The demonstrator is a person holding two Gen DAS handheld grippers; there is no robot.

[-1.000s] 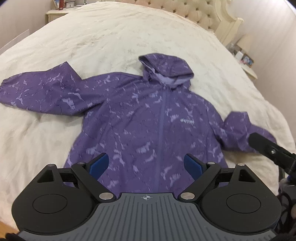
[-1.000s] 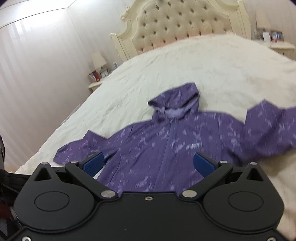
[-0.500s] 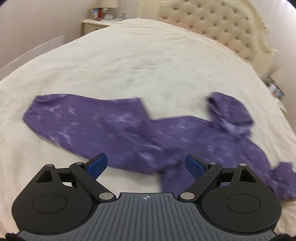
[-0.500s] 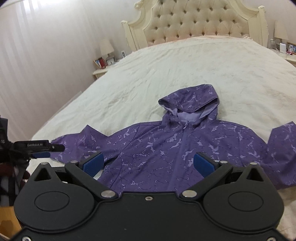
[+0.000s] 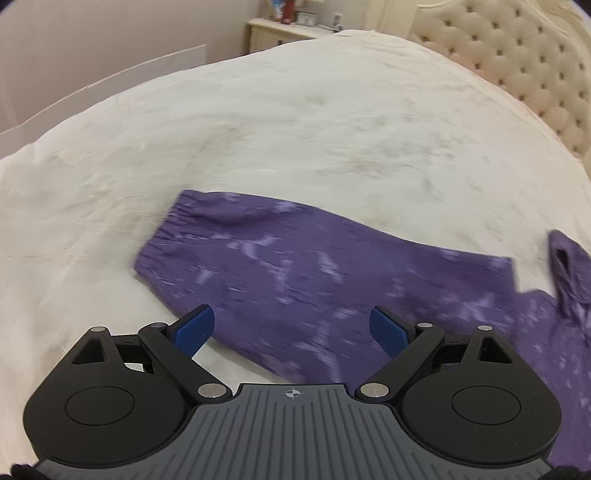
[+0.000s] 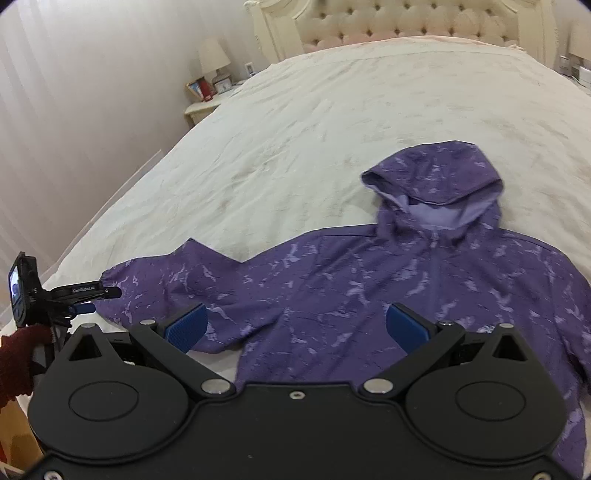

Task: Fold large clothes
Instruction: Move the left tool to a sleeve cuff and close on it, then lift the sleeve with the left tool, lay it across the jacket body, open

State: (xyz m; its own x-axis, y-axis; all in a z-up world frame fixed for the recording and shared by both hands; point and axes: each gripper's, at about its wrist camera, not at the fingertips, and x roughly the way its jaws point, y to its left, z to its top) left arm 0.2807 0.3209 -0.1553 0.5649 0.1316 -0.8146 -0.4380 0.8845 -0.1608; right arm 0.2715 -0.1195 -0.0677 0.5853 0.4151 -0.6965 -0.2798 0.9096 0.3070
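Left tool [image 5: 291, 325] shifted over sleeve [image 5: 258, 258] (jaws apart)

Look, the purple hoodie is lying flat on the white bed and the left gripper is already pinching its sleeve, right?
Not quite. The left gripper is open above the sleeve, pinching nothing, as the left wrist view shows. The purple hoodie does lie flat on the white bed.

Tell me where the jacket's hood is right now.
In the right wrist view the hood lies flat on the cream bedspread, right of centre, at the top of the purple jacket, pointing toward the tufted headboard.
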